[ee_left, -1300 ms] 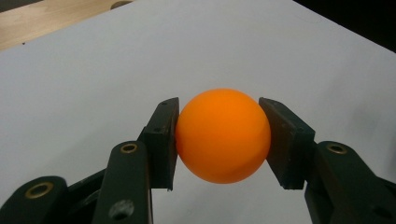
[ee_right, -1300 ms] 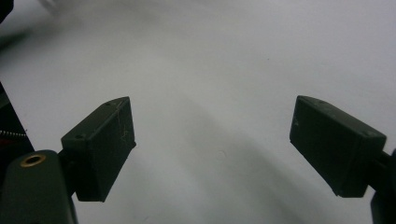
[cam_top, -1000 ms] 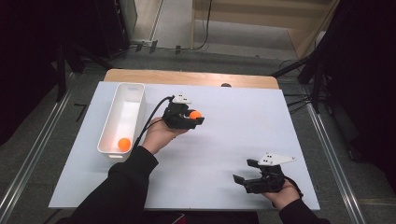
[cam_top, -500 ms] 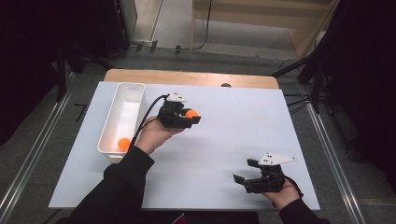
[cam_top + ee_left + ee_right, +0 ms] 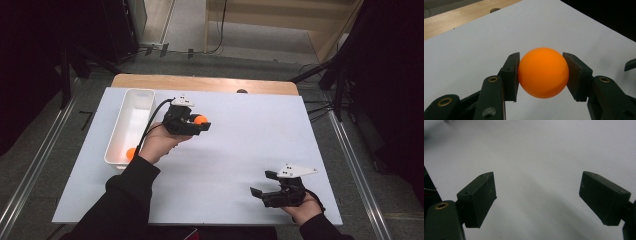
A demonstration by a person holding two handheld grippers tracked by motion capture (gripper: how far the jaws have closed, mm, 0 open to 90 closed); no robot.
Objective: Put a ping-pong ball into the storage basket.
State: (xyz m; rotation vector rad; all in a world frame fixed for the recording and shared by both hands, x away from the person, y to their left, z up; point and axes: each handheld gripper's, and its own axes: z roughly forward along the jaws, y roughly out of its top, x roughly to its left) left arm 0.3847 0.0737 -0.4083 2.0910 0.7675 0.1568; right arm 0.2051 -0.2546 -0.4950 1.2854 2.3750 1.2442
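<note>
Right now I have the left gripper (image 5: 199, 125) closed on a small smooth orange plastic ball (image 5: 543, 72), both pads pressing its sides at the widest part so it can't roll out. I'm holding it above the white table sheet (image 5: 240, 145), just beside the long white plastic bin (image 5: 142, 95), where another orange ball (image 5: 130, 153) already lies at the near end; I judge this one is bound for the same bin. The right gripper (image 5: 265, 186) rests near the table's near right edge, jaws wide apart and empty, out of the way.
</note>
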